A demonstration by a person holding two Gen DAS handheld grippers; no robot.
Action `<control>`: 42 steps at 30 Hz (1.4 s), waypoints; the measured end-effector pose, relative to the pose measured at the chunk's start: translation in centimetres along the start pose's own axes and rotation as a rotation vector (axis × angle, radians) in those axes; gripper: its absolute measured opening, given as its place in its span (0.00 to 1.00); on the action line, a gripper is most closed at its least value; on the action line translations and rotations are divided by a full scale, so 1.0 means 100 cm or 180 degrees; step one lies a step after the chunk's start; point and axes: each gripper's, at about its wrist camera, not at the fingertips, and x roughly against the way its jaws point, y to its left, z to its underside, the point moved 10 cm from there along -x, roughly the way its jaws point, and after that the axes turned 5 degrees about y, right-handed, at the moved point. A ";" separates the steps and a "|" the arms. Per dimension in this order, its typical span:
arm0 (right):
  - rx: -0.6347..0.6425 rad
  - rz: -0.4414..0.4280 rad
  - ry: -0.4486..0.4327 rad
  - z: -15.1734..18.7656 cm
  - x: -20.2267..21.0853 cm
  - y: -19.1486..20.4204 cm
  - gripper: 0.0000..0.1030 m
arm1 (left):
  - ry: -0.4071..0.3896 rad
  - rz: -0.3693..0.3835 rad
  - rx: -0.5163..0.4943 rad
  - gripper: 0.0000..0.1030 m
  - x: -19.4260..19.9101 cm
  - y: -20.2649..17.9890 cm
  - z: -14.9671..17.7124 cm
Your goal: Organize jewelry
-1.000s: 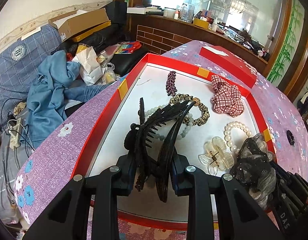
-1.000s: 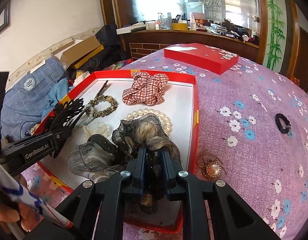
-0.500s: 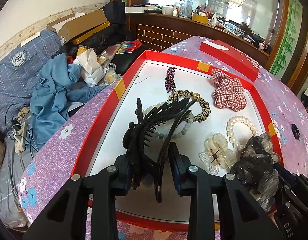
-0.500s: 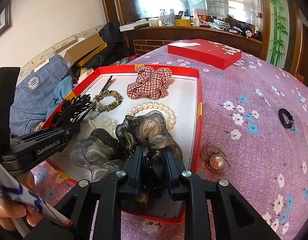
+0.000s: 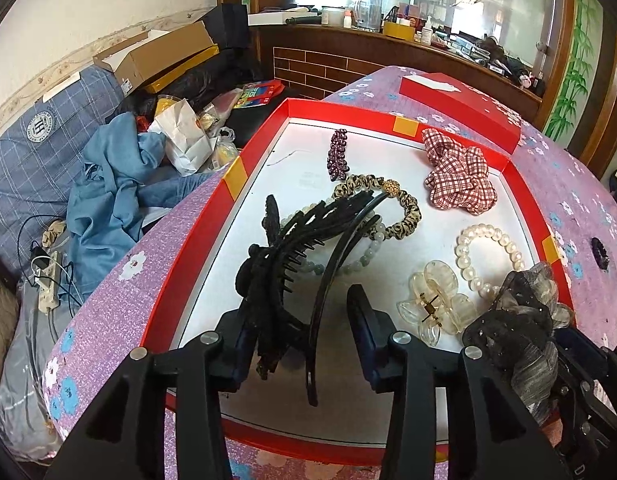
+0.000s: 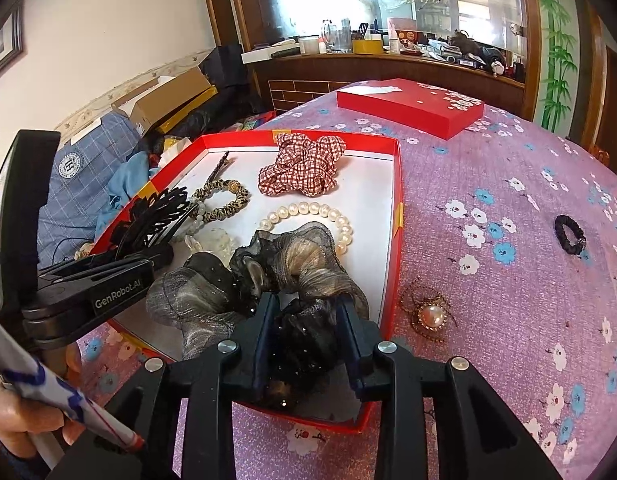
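Note:
A red tray [image 5: 196, 240] with a white floor lies on the purple flowered tablecloth. My left gripper [image 5: 298, 332] is over the tray's near left part and its jaws are opening. The black claw clip [image 5: 276, 264] stands between them. It leans on the left finger, and a gap shows at the right pad. My right gripper [image 6: 306, 336] is at the tray's [image 6: 398, 200] near right corner, jaws opening. The dark organza scrunchie [image 6: 268, 264] rests on the tray floor, its black part lying loosely between the fingers.
In the tray lie a plaid scrunchie [image 5: 456, 176], pearl bracelet [image 5: 488, 256], clear claw clip [image 5: 432, 308], leopard hair tie [image 5: 388, 204] and purple barrette [image 5: 338, 154]. On the cloth are a pearl brooch [image 6: 430, 314], black hair tie [image 6: 570, 236] and red lid [image 6: 408, 110].
Both pairs of jaws have widened. The black clip has come off the right pad and leans left. The scrunchie's fabric has puffed out between the right fingers. Neither hand has shifted.

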 end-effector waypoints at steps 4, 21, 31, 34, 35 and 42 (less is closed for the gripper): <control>-0.0002 -0.0005 -0.0068 -0.002 0.006 -0.001 0.36 | 0.0006 -0.0022 -0.0003 0.49 0.000 0.000 0.000; -0.0120 -0.0144 -0.0463 -0.007 0.043 -0.012 0.47 | -0.0160 0.0211 0.0143 0.57 0.018 0.000 0.007; -0.0095 -0.0164 -0.0403 -0.006 0.040 -0.011 0.47 | -0.0269 0.0085 -0.0074 0.60 0.030 -0.011 0.021; -0.0104 -0.0154 -0.0379 -0.005 0.037 -0.013 0.47 | -0.0301 0.0050 -0.0113 0.61 0.033 -0.014 0.023; -0.0110 -0.0147 -0.0371 -0.005 0.036 -0.014 0.47 | -0.0301 0.0059 -0.0128 0.61 0.034 -0.015 0.024; -0.0149 0.0001 -0.0194 0.007 0.033 -0.021 0.49 | -0.0399 0.0031 -0.0224 0.65 0.043 -0.019 0.030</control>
